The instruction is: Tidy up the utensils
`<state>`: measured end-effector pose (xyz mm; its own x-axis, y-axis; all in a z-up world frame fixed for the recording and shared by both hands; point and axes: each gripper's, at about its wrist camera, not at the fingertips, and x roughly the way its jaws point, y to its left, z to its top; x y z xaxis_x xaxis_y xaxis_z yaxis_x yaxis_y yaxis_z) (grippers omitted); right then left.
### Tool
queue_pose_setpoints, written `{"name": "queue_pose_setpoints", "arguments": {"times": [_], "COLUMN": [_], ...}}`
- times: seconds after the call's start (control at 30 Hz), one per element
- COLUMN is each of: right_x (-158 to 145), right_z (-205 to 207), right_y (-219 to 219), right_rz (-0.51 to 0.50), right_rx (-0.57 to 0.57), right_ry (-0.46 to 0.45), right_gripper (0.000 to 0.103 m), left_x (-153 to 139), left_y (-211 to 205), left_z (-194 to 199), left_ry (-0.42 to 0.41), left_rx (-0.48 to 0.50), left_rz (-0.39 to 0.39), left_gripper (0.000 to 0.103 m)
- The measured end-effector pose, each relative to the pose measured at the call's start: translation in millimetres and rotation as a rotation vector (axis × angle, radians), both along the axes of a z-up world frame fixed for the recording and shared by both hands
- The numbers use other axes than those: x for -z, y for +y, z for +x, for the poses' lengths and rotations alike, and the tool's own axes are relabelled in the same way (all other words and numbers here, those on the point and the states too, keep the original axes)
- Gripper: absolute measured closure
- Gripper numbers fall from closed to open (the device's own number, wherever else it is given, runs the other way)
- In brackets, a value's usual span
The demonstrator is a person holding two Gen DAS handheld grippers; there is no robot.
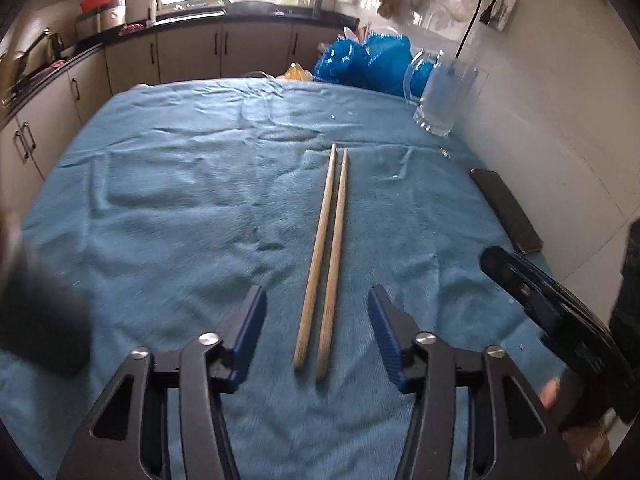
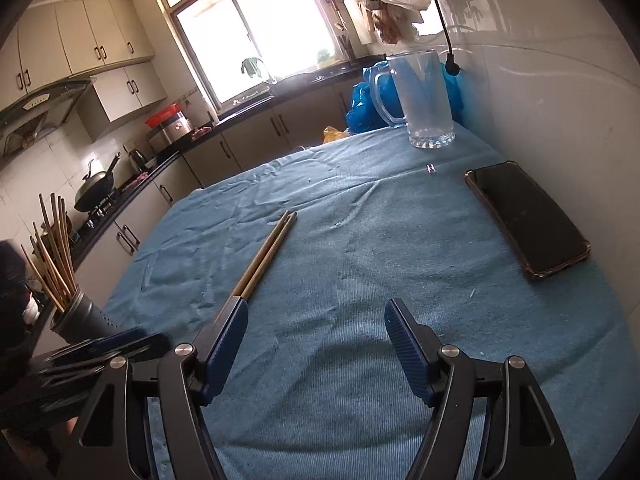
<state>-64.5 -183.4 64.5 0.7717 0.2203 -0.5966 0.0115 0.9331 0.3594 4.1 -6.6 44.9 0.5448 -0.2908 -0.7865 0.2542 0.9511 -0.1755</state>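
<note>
Left gripper (image 1: 316, 332): jaws wide apart and holding nothing, straddling the near ends of the chopsticks from above; lined up along their length, probably so it can close on both at once.
Right gripper (image 2: 314, 344): jaws also apart and empty, over bare cloth to the right of the pair; its left finger hides the near ends in its own view. It seems to be waiting, not reaching.
Chopsticks (image 1: 326, 256): two wooden sticks lying flat on the cloth, side by side and nearly touching, tips pointing away. Laid together like this, one pinch could lift them as a pair.
Holder (image 2: 82, 316): a dark perforated cup at the left edge of the right view, full of upright chopsticks; whether it is held or standing I cannot tell. It is likely where the pair belongs.
Cloth (image 1: 168, 208): blue towel spread over the desk, wrinkled; it keeps the sticks from rolling.
Phone (image 2: 528, 220): dark, face up near the wall, well apart from the sticks.
Mug (image 2: 424, 100): clear glass, empty, upright at the far right corner, out of the working area.
</note>
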Motion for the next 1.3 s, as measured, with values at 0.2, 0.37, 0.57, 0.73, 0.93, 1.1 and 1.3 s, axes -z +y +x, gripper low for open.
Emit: {"name": "queue_pose_setpoints", "arguments": {"times": [0.2,0.37,0.57,0.73,0.93,1.1,1.3], "right_x": [9,15,18,20,21,23,25], "right_z": [3,4,5,7,9,11,16], "right_y": [-7,-14,-14,-12,-8,-6,-5], "right_rz": [0.036,0.088,0.103,0.093,0.067,0.06,0.057], "right_rx": [-0.013,-0.018,-0.028,-0.034,-0.043,-0.042,-0.051], "right_ry": [-0.005,0.008,0.023,0.03,0.034,0.044,0.066], "right_gripper": [0.028,0.028,0.028,0.028,0.028,0.028,0.028], "left_x": [23,26,28,29,28,28,28], "left_y": [-10,-11,1,7,-3,-11,-21], "left_z": [28,35,39,41,44,44,50], "left_ry": [0.054,0.059,0.072,0.083,0.06,0.026,0.023], "left_rx": [0.007,0.014,0.002,0.002,0.003,0.003,-0.029], "left_rz": [0.027,0.023,-0.072,-0.124,-0.029,0.047,0.099], "left_gripper": [0.073,0.079,0.079,0.079,0.089,0.094,0.095]}}
